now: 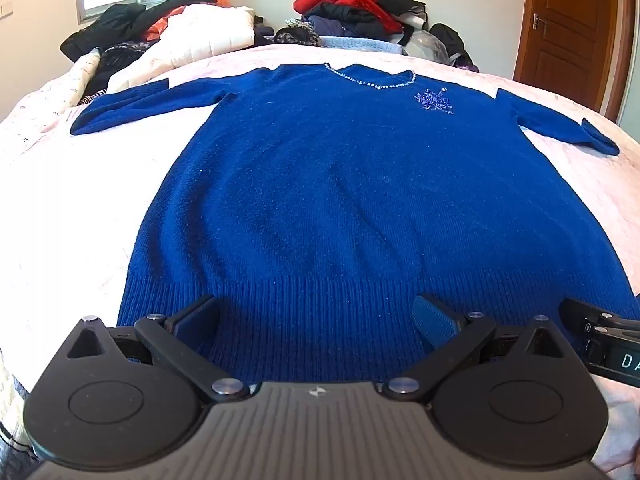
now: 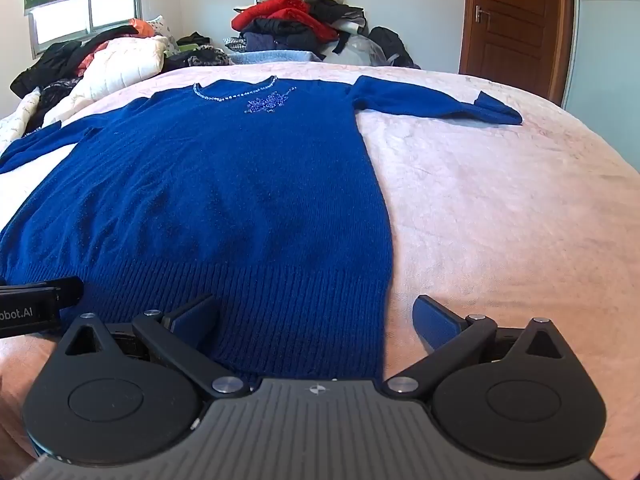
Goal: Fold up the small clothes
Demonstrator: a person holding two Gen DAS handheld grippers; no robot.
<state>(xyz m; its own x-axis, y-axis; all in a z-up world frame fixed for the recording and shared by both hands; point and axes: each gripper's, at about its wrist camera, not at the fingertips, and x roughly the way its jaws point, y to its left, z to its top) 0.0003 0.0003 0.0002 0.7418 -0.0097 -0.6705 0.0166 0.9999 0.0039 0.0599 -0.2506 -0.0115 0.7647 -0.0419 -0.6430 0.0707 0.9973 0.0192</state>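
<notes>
Both the left gripper and right gripper hover spread wide and empty over the near hem of the blue sweater, spread flat ahead on the bed; folding seems unstarted, so probably pinch a sleeve next.

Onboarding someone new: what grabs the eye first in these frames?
A blue sweater spread flat on the pink bed cover, sleeves out, beaded neckline at the far end. Both open grippers, left and right, sit at its hem. Behind, a clothes pile topped with red.
</notes>
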